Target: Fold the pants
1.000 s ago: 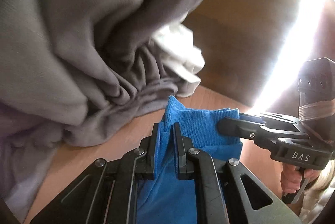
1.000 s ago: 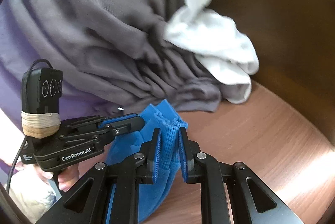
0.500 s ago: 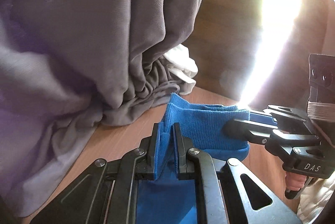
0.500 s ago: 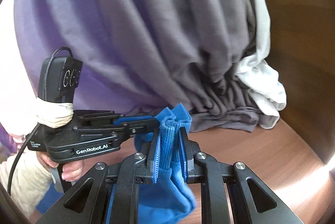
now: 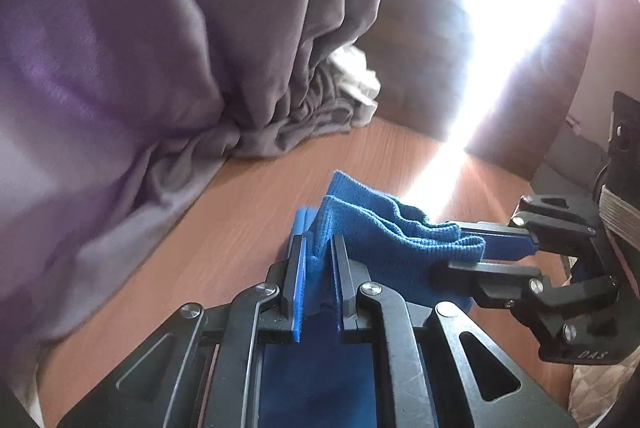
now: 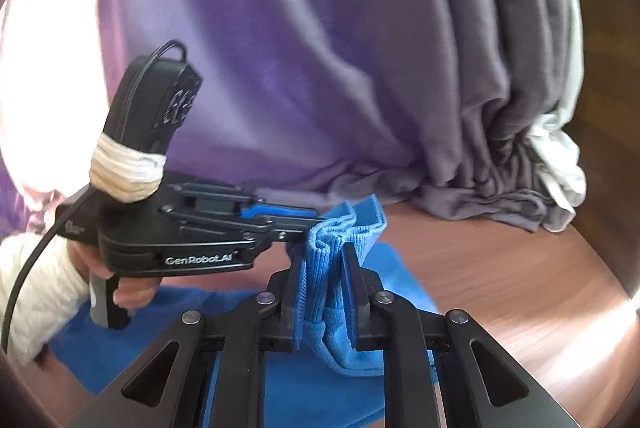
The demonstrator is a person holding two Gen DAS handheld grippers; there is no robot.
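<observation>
Both black two-finger grippers are clamped on the ribbed edge of the bright blue knit pants (image 5: 384, 240): the left gripper (image 5: 318, 260) pinches one bunched fold, and just beside it the right gripper (image 6: 324, 280) pinches the same band, so the cloth stretches between them. The rest of the pants hangs down onto the brown wooden tabletop (image 6: 500, 280). Behind hangs a grey-purple curtain (image 5: 160, 48), its hem puddled on the wood beside a crumpled white cloth (image 6: 560, 164).
</observation>
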